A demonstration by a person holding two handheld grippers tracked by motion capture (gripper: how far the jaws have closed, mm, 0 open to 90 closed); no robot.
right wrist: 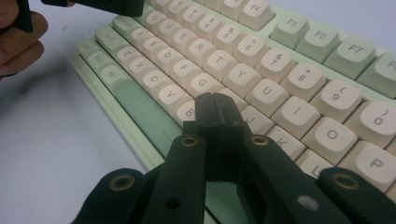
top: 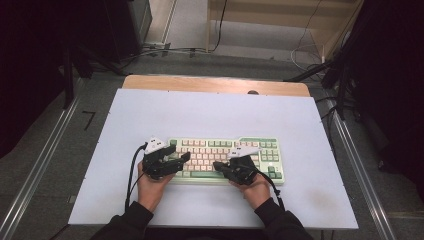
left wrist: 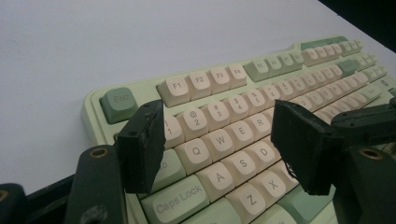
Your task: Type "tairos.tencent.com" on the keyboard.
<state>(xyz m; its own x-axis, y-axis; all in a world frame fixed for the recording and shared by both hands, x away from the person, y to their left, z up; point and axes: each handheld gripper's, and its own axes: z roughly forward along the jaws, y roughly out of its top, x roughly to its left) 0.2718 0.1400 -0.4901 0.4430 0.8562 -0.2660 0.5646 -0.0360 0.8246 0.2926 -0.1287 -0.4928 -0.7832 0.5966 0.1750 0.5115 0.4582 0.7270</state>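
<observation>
Across the wooden table (top: 150, 82) lies a big white mat (top: 210, 112), and on its near half sits the green-and-cream keyboard (top: 270, 150), lying flat with its long side facing the person. Both sleeves (top: 125, 222) come in from the bottom of the high view, one hand at each end of the keyboard. Left gripper (top: 186, 157) is over the keyboard's left end, and its own view shows the jaws spread wide with nothing between them, framing the Q, W, A, S keys (left wrist: 219, 161) below, Caps Lock just beside the near jaw. Right gripper (top: 216, 164) points in over the lower middle rows; its own view has the two jaws pressed flat together with nothing between them, tips right over the B key (right wrist: 187, 111) area, close above the bottom letter row, and whether they touch a key I cannot tell
</observation>
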